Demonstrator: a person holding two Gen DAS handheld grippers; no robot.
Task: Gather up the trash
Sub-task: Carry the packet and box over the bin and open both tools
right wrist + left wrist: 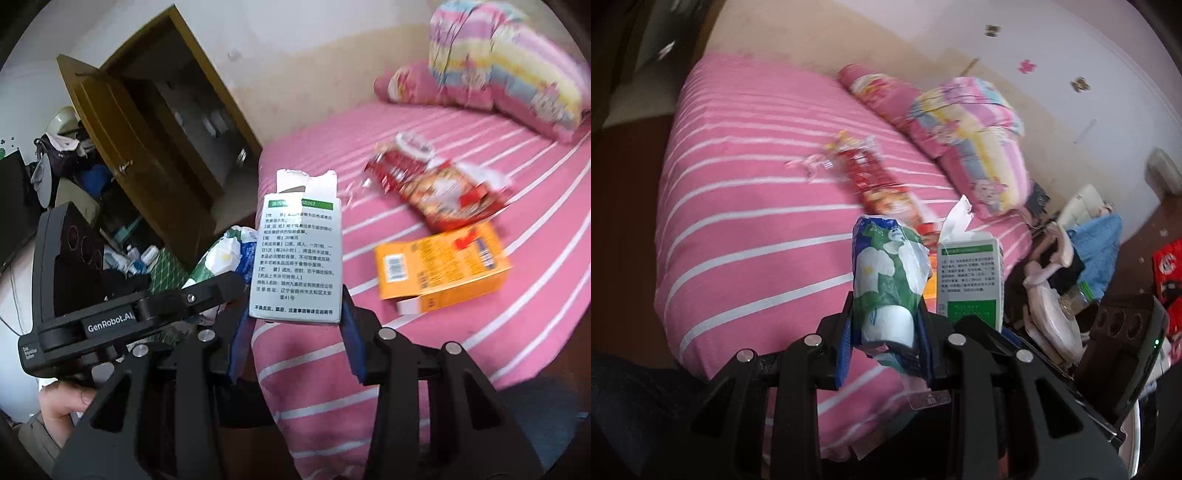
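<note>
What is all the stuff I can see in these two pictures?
green and white plastic wrapper: one, crumpled, clamped in the left gripper
white and green box: one, top flap torn open, clamped in the right gripper
red snack wrapper: one, lying on the bed
orange box: one, open at one end, on the bed in front of the red wrapper
bed cover: one, pink with white stripes
pillows: two, pink and pastel prints, at the head of the bed
wooden door: one, brown, open, left of the bed
left gripper: black, blue pads
right gripper: black, blue pads
hand: one, holding the left gripper's handle
</note>
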